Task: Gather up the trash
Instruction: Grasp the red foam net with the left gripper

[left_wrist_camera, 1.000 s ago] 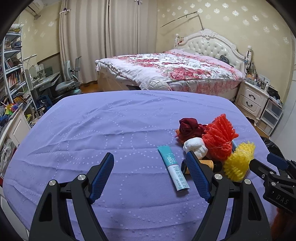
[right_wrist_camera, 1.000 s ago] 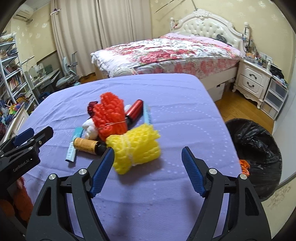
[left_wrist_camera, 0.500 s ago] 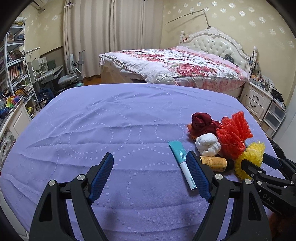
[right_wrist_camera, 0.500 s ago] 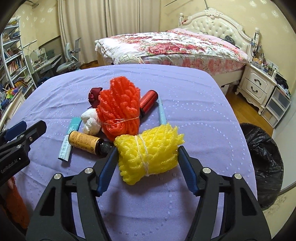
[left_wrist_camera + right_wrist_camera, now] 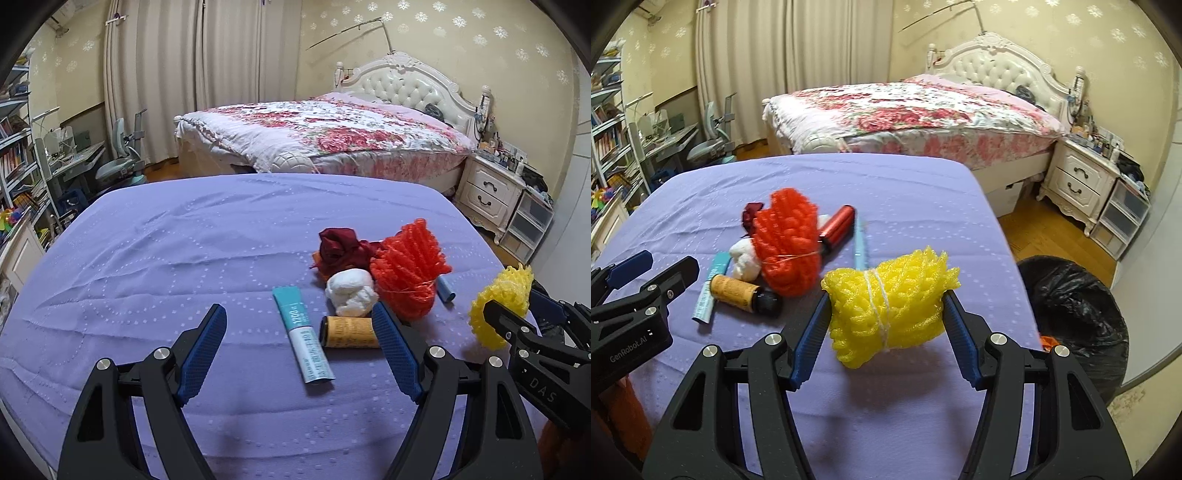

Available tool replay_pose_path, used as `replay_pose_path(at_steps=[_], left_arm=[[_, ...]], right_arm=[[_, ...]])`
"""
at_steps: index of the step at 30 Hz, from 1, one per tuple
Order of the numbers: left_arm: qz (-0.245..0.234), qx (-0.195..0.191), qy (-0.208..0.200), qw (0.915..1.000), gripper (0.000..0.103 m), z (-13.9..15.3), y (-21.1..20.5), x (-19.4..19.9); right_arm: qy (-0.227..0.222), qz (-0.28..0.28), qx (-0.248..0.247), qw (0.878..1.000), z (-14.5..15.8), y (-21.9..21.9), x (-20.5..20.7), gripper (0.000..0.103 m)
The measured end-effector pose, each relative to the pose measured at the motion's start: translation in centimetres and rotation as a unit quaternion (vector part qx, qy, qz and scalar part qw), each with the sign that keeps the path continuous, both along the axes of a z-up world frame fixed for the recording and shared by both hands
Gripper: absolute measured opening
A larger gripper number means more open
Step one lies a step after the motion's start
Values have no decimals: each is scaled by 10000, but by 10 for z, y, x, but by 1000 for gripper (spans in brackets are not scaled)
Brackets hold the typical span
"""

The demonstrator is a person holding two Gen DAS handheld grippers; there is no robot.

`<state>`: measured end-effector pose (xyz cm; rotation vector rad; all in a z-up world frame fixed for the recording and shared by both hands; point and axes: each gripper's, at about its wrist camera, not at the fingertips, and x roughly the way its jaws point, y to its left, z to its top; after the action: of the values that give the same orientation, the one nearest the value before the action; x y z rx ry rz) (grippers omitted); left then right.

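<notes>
My right gripper (image 5: pixel 884 306) is shut on a yellow foam net bundle (image 5: pixel 890 304) and holds it just above the purple table (image 5: pixel 905 199); the bundle also shows in the left wrist view (image 5: pixel 502 306). My left gripper (image 5: pixel 299 332) is open and empty over the table, near a teal tube (image 5: pixel 301 332) and an orange bottle (image 5: pixel 349 332). Beyond lie a white wad (image 5: pixel 351 291), an orange-red foam net (image 5: pixel 410 266) and a dark red cloth (image 5: pixel 338 247). A red cylinder (image 5: pixel 838 227) and a light blue stick (image 5: pixel 860 247) lie behind the net.
A black trash bag (image 5: pixel 1075 314) stands open on the floor off the table's right edge. A bed (image 5: pixel 332 136) and a white nightstand (image 5: pixel 491 192) stand behind the table. Shelves and a desk chair (image 5: pixel 118 170) are at the far left.
My right gripper closed on the yellow foam net bundle and lifted it slightly off the table. My left gripper moved a little toward the tube and bottle, still open.
</notes>
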<state>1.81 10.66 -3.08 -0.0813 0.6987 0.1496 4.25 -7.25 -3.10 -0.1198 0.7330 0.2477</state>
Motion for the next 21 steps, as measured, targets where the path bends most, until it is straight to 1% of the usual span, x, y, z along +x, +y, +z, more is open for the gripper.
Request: replay_pose_path(at_steps=[6, 13, 15, 21], left_arm=[[-241, -23, -2, 9997, 78, 4, -28, 19], [-399, 149, 57, 9991, 78, 0, -56, 44], [-405, 215, 99, 9989, 78, -2, -61, 53], [-369, 251, 257, 9987, 78, -11, -65, 68]], right_arm=[[8, -295, 68, 9995, -1, -33, 7, 60], [60, -537, 215, 9983, -6, -64, 11, 60], [88, -576, 256, 9980, -9, -69, 12, 60], [174, -627, 352, 9973, -16, -80, 17, 60]])
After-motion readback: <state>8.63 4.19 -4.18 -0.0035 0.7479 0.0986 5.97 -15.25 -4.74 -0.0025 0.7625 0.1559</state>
